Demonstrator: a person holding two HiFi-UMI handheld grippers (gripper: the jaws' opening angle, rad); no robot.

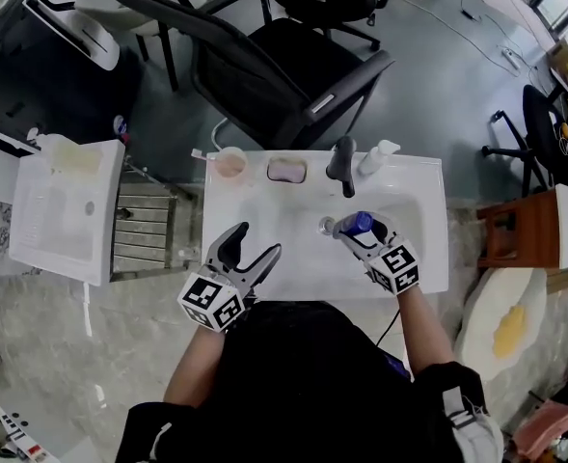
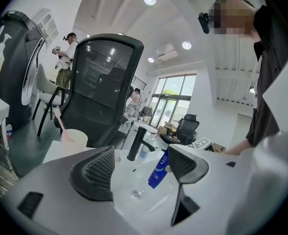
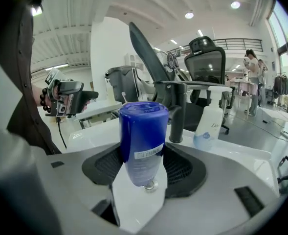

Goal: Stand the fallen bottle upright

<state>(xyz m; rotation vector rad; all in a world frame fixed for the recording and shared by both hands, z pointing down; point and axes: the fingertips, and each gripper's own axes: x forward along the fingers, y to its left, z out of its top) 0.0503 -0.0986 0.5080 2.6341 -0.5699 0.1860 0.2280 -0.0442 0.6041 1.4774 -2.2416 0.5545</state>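
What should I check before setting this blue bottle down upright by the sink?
1. Right hand-held gripper shut on the blue plastic bottle: ok.
2. Bottle upright: not ok, it hangs tilted above the white ceramic sink basin.
3. Left hand-held gripper open, empty: ok.
4. Black metal faucet and white plastic pump bottle apart from the blue bottle: ok.
5. Cap end up: cannot tell.

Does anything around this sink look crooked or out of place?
Yes. The blue bottle is not standing anywhere: it hangs tilted in mid-air over the sink, clamped in the right tongs. The pump bottle stands upright on the rim beside the tap. Nothing looks spilled or broken.
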